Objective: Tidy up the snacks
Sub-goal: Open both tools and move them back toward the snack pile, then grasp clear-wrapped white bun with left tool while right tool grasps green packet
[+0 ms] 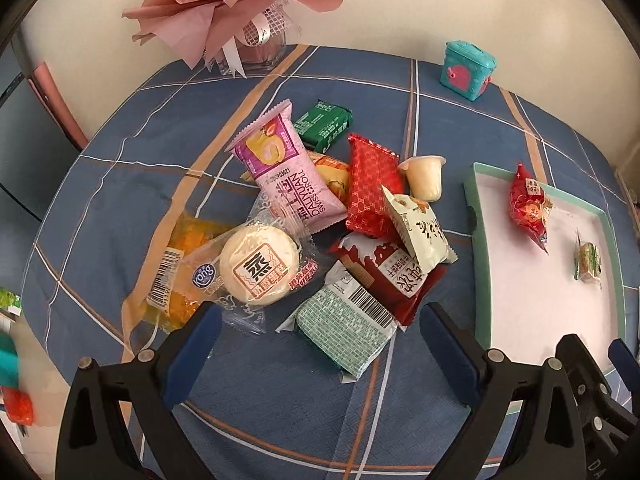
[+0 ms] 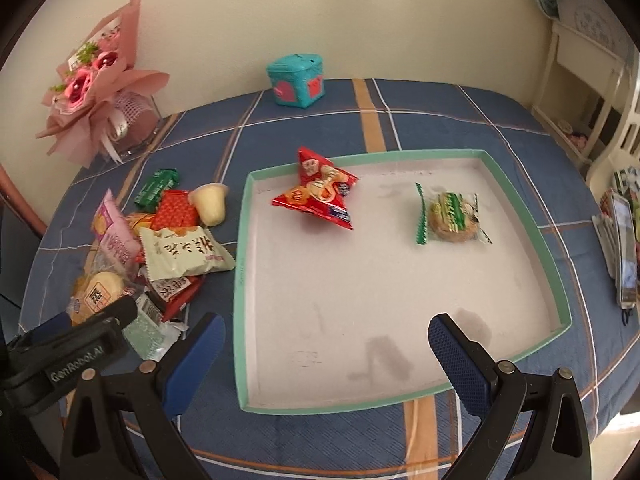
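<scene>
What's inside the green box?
Two snacks lie in the green box: a red triangle bag and a wrapped round cookie. Whatever is under them is hidden.

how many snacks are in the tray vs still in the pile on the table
In the tray: 2 (red triangular packet, green-edged cookie)
In the pile, as far as visible: 10 (including the jelly cup and pink swiss roll)
Total: 12

Snack pile [image 2: 160, 248] sits on tabletop [image 2: 440, 120], just left of tray [image 2: 520, 208]. In tray: triangular snack bag [image 2: 320, 192] far-left, wrapped cookie [image 2: 454, 218] right of it. Bouquet [image 2: 96, 92] and toy box [image 2: 296, 80] behind.
</scene>
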Demonstrator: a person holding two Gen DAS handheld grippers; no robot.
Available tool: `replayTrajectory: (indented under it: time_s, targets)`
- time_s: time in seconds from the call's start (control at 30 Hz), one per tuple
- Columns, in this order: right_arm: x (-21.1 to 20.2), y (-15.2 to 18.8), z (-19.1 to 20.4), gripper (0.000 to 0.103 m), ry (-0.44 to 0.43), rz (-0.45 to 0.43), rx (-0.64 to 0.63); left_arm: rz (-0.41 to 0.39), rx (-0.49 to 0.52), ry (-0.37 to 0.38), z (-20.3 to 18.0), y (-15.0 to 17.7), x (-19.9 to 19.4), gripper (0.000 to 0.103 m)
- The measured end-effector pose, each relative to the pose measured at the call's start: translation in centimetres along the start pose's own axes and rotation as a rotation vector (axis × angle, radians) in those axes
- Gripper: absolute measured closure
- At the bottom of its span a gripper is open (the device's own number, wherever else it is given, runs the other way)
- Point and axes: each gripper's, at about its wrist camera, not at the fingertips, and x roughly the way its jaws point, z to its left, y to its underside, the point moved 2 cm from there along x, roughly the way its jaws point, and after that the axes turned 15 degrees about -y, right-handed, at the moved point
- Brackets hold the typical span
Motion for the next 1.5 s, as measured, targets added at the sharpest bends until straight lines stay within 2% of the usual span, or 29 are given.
replayTrajectory:
  time_s: [0.13, 0.33, 0.5, 0.73, 1.03, 1.2, 1.3, 1.5]
  targets:
    - [0.5, -0.1, 0.6, 0.000, -0.025, 0.003, 0.023, 0.002, -0.008, 0.009, 0.2, -0.2, 0.1, 0.004]
    - [1.6, -0.1, 1.4, 0.000, -0.040, 0.019, 0.040, -0.035, -0.075, 0.017, 2.2, -1.1, 0.0, 0.004]
    - [2.4, -0.3, 2.4, 0.000, -0.112, 0.032, 0.054, 0.000, -0.109, 0.064, 3.6, -1.7, 1.0, 0.004]
    - [2.8, -0.5, 4.9, 0.000, -0.140, 0.011, -0.020, -0.091, -0.174, 0.025, 6.0, -2.9, 0.2, 0.004]
    - [5.0, -0.1, 7.6, 0.000, -0.259, 0.061, -0.013, 0.014, -0.283, -0.002, 10.1, -2.9, 2.7, 0.004]
    - [6.4, 0.5, 9.5, 0.000, -0.279, 0.107, -0.052, 0.097, -0.319, -0.003, 10.9, -2.3, 4.9, 0.004]
    - [7.7, 1.1, 10.5, 0.000, -0.262, 0.146, -0.081, 0.117, -0.315, 0.017, 10.7, -2.1, 5.4, 0.004]
    - [10.0, 2.1, 11.3, 0.000, -0.260, 0.200, -0.050, 0.114, -0.245, 0.029, 8.8, -2.6, 5.7, 0.004]
